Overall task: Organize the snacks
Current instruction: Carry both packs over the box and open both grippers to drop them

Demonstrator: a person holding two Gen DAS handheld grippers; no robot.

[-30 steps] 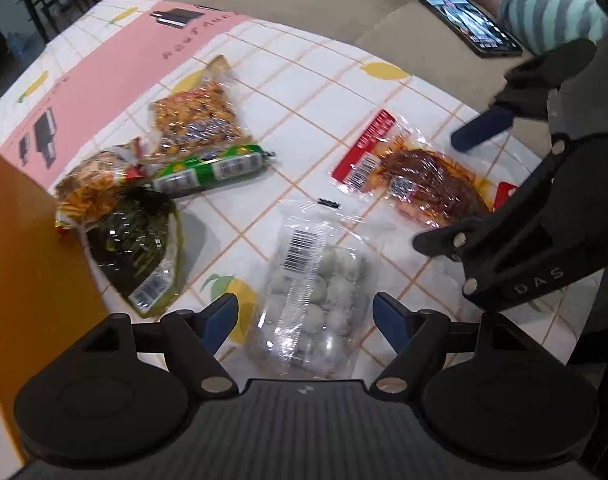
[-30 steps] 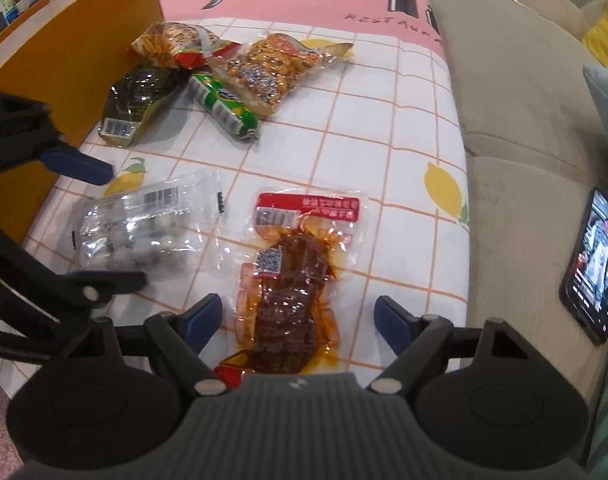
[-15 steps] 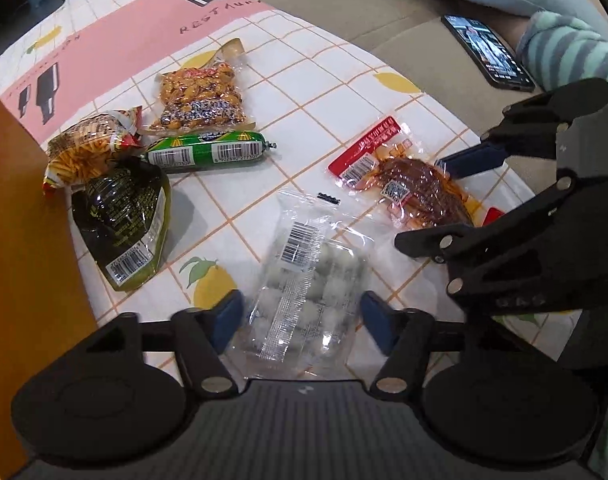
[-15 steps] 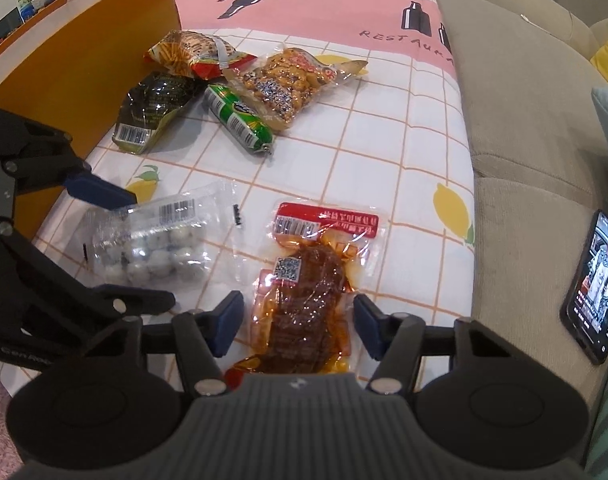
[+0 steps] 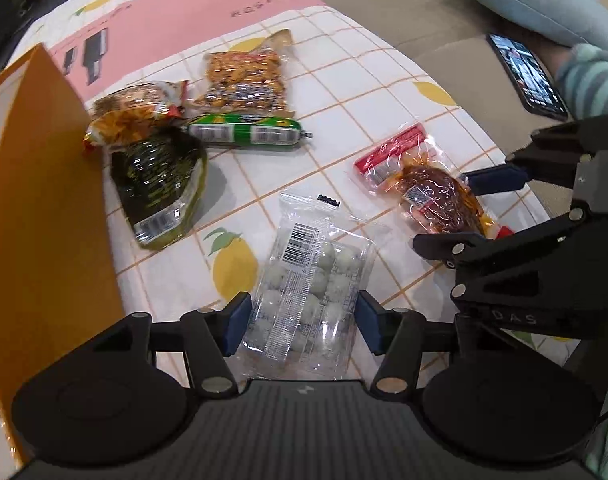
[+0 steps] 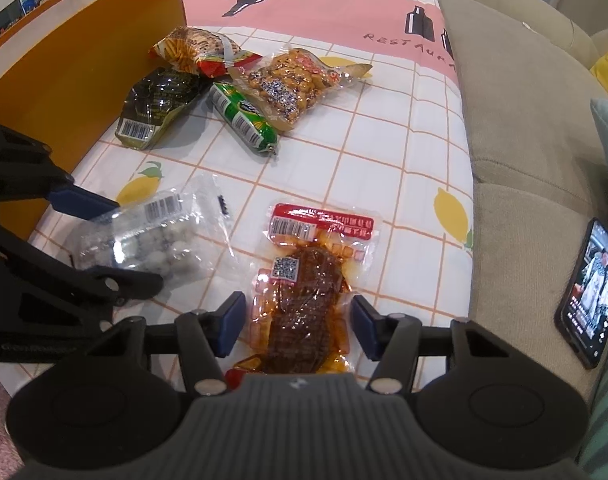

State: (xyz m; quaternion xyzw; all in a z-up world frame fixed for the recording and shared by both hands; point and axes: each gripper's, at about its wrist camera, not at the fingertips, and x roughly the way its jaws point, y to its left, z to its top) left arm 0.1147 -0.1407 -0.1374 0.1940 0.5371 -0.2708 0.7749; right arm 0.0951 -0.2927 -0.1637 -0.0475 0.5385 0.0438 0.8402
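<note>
A clear pack of white balls (image 5: 311,280) lies on the lemon-print tablecloth (image 5: 383,76). My left gripper (image 5: 304,320) straddles its near end; the jaws are closing and the blue pads (image 5: 236,320) press on the wrapper's two sides. Right of it lies a red-labelled pack of brown sauced meat (image 6: 304,280). My right gripper (image 6: 298,322) is down around that pack's near end, jaws closing, with a sliver of cloth still showing between each pad (image 6: 232,320) and the wrapper. Both packs rest on the table.
Further back lie a green sausage (image 5: 248,134), a peanut pack (image 5: 244,80), a dark green pouch (image 5: 160,188) and a crinkle-snack bag (image 5: 136,112). An orange box wall (image 5: 44,220) stands at the left. A sofa (image 6: 523,120) with a phone (image 6: 591,292) borders the right.
Both grippers' jaws have narrowed from wide open to the sides of their packs. The left gripper has rolled, so its view of the table has turned.
</note>
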